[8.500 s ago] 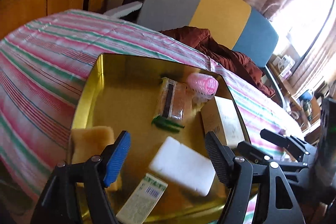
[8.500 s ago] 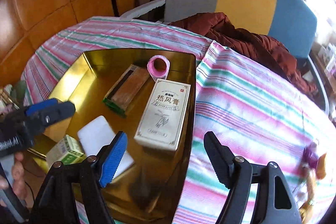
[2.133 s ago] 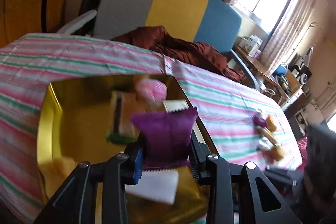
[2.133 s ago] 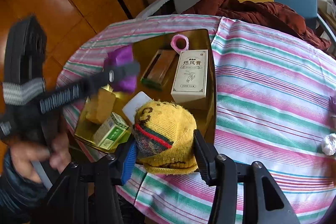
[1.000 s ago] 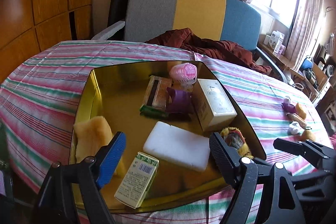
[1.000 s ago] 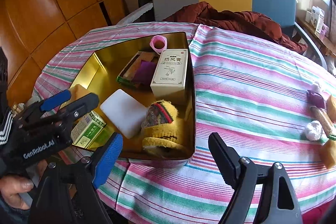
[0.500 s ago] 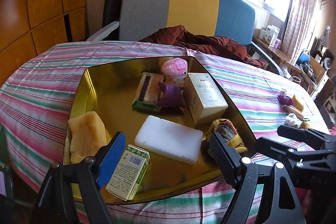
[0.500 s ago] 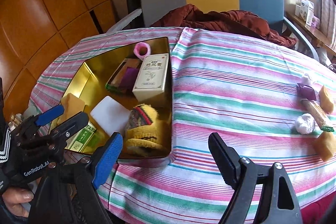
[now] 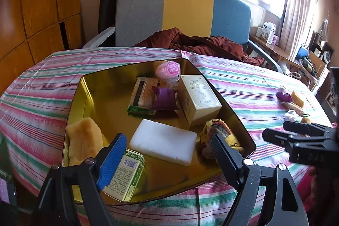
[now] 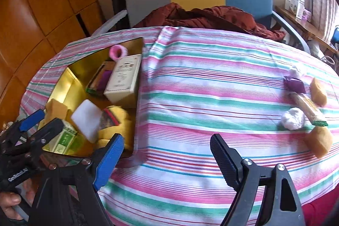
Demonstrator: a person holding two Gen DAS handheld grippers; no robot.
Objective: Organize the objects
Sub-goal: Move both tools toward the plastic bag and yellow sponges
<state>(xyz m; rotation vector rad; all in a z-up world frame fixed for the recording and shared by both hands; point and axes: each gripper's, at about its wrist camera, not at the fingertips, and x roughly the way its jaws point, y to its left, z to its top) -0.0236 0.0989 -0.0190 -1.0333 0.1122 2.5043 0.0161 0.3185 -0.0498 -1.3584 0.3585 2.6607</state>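
Note:
A gold tray (image 9: 89, 86) (image 10: 72, 77) on the striped table holds a white box (image 9: 198, 102), purple packet (image 9: 164, 97), white sponge (image 9: 163, 144), yellow knit toy (image 9: 218, 137) (image 10: 114, 118), yellow sponge (image 9: 83, 141), green box (image 9: 125, 177), pink roller (image 9: 168, 70) and a brown packet (image 9: 144, 94). My left gripper (image 9: 167, 154) is open and empty over the tray's near edge. My right gripper (image 10: 165, 154) is open and empty over the bare cloth right of the tray. Loose at the table's right lie a purple packet (image 10: 295, 84), a long bar (image 10: 307, 108), a white ball (image 10: 293, 119) and two yellow sponges (image 10: 318, 91).
A grey, yellow and blue chair (image 9: 182, 14) with a dark red cloth (image 9: 197, 42) on it stands behind the table. Wooden panels (image 9: 31, 3) line the left wall. A shelf with boxes (image 9: 268, 32) stands by the window on the right.
Both grippers let go of the purple packet and the yellow knit toy into the tray and drew back. The right gripper has since swung right, towards the loose items.

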